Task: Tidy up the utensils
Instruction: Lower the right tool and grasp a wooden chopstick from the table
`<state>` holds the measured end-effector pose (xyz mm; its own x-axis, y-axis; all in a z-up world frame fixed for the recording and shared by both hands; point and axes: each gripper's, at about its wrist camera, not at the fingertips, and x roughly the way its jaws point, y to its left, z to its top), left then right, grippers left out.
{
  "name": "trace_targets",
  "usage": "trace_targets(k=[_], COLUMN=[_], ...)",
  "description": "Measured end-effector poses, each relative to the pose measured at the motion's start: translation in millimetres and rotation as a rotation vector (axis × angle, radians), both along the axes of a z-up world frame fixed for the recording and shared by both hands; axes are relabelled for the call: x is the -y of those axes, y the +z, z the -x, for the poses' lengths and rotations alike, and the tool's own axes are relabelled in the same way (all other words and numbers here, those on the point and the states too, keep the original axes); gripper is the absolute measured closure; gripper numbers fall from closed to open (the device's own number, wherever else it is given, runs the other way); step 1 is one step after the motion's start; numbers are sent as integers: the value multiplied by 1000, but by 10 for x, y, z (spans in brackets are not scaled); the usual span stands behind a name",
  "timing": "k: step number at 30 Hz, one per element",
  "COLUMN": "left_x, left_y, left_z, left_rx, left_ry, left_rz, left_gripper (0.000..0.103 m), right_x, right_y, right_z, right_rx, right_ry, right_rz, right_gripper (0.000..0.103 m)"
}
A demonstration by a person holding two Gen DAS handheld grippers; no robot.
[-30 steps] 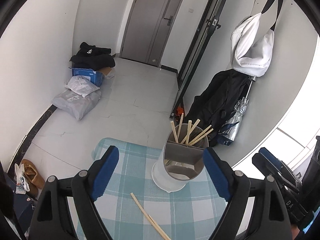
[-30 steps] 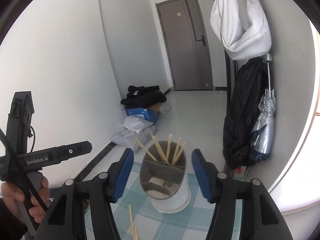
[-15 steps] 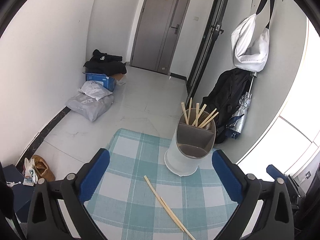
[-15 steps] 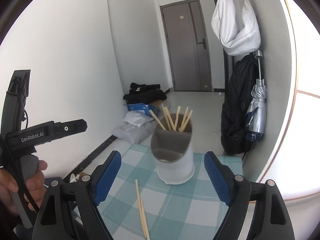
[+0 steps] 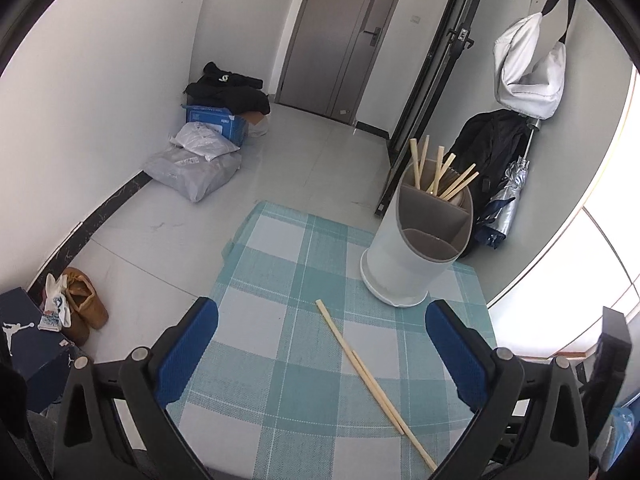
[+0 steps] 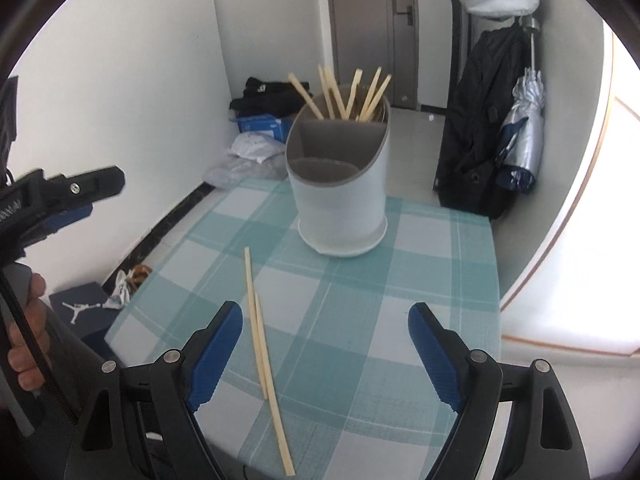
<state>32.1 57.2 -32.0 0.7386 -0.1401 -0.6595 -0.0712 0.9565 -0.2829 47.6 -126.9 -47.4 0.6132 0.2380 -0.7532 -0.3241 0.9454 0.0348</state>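
Two chopsticks [image 6: 262, 356] lie on the checked cloth [image 5: 280, 280], and both grippers have pulled back from the holder [image 6: 340, 196]. Left gripper [image 5: 322, 350] and right gripper [image 6: 325, 354] have jaws wide apart, holding nothing, so the pair comes next.

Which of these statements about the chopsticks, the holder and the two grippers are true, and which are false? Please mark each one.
1. Two loose chopsticks lie on the checked tablecloth. True.
2. The right gripper is shut on a chopstick. False: its jaws are wide open and hold nothing.
3. The white utensil holder stands upright on the cloth. True.
4. The chopsticks in the holder stand in its front, lower compartment. False: they stand in the rear, taller compartment; no chopsticks show in the front one.
5. The left gripper is open and empty. True.
6. The loose chopsticks touch the holder. False: they lie apart from it, nearer the grippers.
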Motion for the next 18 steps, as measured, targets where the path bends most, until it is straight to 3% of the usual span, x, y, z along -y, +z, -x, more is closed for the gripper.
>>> trace_targets(k=[3,6,11,14,18], left_x=[-76,-208,-441,-477,-500], left_y=[-46,-93,-186,-129,-128], left_z=[-9,-47,-96,-70,-94], left_rx=[-34,-64,-124,-99,-105], left_ry=[9,26,66,75,64], left_rz=[14,77,201,195,210], left_gripper=[1,1,1,1,1], right_x=[-128,-289,-490,-559,-637], right_y=[-248,-448,-669,-772,-767], right_z=[-133,-235,-356,-414,-431], right_rx=[-76,-129,-187,-220,-207], right_ry=[36,87,142,147,170], right_rz=[29,75,151,181,208], right_gripper=[18,22,37,48,50])
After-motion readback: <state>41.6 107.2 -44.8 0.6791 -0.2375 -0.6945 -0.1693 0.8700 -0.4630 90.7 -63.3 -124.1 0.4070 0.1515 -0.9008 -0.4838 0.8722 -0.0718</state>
